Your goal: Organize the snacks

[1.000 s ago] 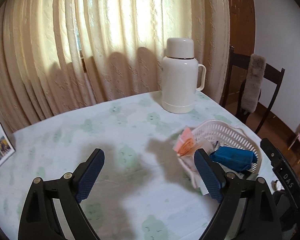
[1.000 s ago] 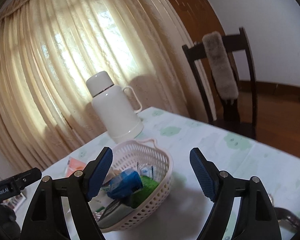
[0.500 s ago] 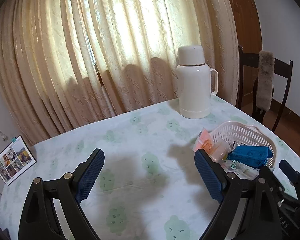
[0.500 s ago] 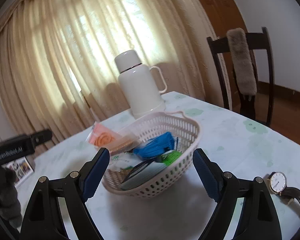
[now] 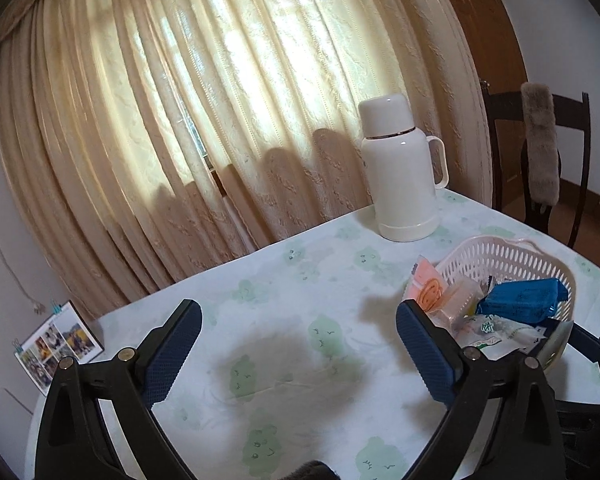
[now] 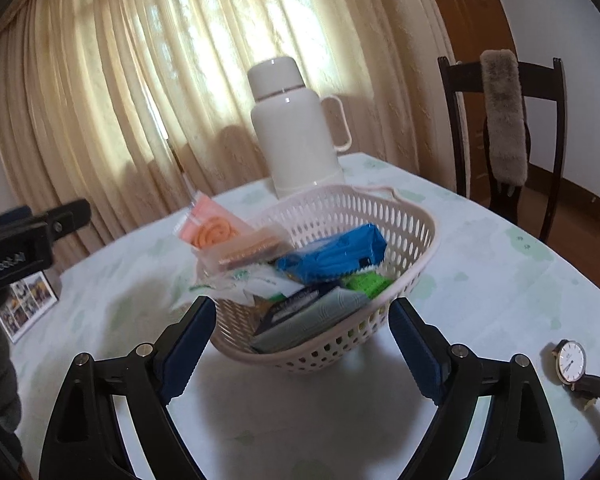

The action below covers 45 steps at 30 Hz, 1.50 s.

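- Right gripper (image 6: 302,344): jaws opening, nothing between the pads; near rim of the basket (image 6: 412,268) sits just ahead of the gap.
- Left gripper (image 5: 296,354): jaws also opening, wide, empty, over bare tablecloth (image 5: 300,288) to the left of the basket.
- Basket stands on the table, in front of the white flask (image 6: 296,132), and is piled with snack packs.
- Blue pack (image 6: 336,254) lies on top, middle-right. I judge it light, crinkly and slippery film; take it across the short width at mid-length, not by the sealed ends.
- Orange pack (image 6: 212,226) sticks up over the left rim, leaning on a clear-wrapped biscuit pack (image 6: 244,252). Easiest grab from outside the basket. Biscuits look brittle, so I'd close gently.
- White-green pouch (image 6: 260,284) and a flat dark-and-grey pack (image 6: 312,316) sit lower, at the near side. Flat, limp; needs an edge pinch.
- Green pack (image 6: 366,284) is half buried, low priority.
- Basket itself: thin perforated plastic, light, likely to slide or tip if I drag a pack out sideways. I'd lift straight up, or steady the rim with the left.
- Wristwatch (image 6: 572,362) lies on the cloth at right, well apart from the basket; keep clear.
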Each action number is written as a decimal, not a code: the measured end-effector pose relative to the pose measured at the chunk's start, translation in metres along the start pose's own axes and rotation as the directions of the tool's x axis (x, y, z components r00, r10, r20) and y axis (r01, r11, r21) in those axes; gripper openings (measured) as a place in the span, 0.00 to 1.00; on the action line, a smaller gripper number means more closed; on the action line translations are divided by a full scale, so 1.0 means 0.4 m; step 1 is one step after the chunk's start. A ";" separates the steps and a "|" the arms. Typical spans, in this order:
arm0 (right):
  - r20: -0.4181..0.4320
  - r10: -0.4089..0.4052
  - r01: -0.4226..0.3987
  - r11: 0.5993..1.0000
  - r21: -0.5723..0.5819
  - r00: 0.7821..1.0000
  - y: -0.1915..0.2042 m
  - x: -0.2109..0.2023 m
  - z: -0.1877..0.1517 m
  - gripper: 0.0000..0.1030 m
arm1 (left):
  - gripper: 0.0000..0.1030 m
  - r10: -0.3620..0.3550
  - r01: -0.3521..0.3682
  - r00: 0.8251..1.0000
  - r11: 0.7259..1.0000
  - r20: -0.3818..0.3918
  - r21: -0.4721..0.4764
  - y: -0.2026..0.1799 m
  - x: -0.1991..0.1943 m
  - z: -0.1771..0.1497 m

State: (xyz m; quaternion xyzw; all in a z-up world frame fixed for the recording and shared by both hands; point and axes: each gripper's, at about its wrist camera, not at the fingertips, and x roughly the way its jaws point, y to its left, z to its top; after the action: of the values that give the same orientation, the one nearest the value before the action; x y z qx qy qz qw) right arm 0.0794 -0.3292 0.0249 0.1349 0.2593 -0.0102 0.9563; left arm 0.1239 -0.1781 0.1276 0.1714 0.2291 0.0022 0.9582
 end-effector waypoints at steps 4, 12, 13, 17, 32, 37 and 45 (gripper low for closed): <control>-0.006 0.000 0.001 1.000 0.021 1.000 -0.011 -0.002 -0.003 0.86 | 0.94 0.000 0.000 1.000 1.000 -0.001 0.019 -0.007 0.000 -0.006; -0.005 0.065 -0.065 0.997 0.036 0.998 -0.010 -0.024 -0.016 0.86 | 0.97 0.006 -0.005 1.000 0.999 -0.015 0.052 -0.015 -0.006 -0.022; -0.007 0.072 -0.072 0.997 0.022 0.997 -0.002 -0.026 -0.019 0.86 | 0.97 0.008 -0.007 1.000 0.998 -0.013 0.060 -0.017 -0.007 -0.025; -0.043 0.074 -0.076 0.996 -0.052 0.996 0.035 -0.016 -0.034 0.86 | 0.97 0.016 -0.014 1.000 0.996 -0.012 0.090 -0.025 -0.011 -0.040; -0.073 0.054 -0.056 0.998 -0.023 0.996 0.022 -0.007 -0.041 0.86 | 0.98 0.056 -0.043 0.997 0.980 -0.058 0.192 -0.056 0.018 -0.089; -0.075 0.052 -0.053 0.998 -0.019 0.996 0.020 -0.005 -0.041 0.86 | 0.98 0.060 -0.044 0.996 0.974 -0.066 0.221 -0.068 0.025 -0.100; -0.075 0.052 -0.053 0.998 -0.019 0.996 0.020 -0.005 -0.042 0.86 | 0.98 0.066 -0.045 0.995 0.968 -0.079 0.246 -0.079 0.038 -0.109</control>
State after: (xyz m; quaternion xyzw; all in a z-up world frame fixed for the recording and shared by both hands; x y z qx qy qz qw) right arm 0.0700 -0.3173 0.0140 0.1317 0.2911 0.0227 0.9473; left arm 0.1161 -0.1924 0.0739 0.2942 0.2639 0.0082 0.9186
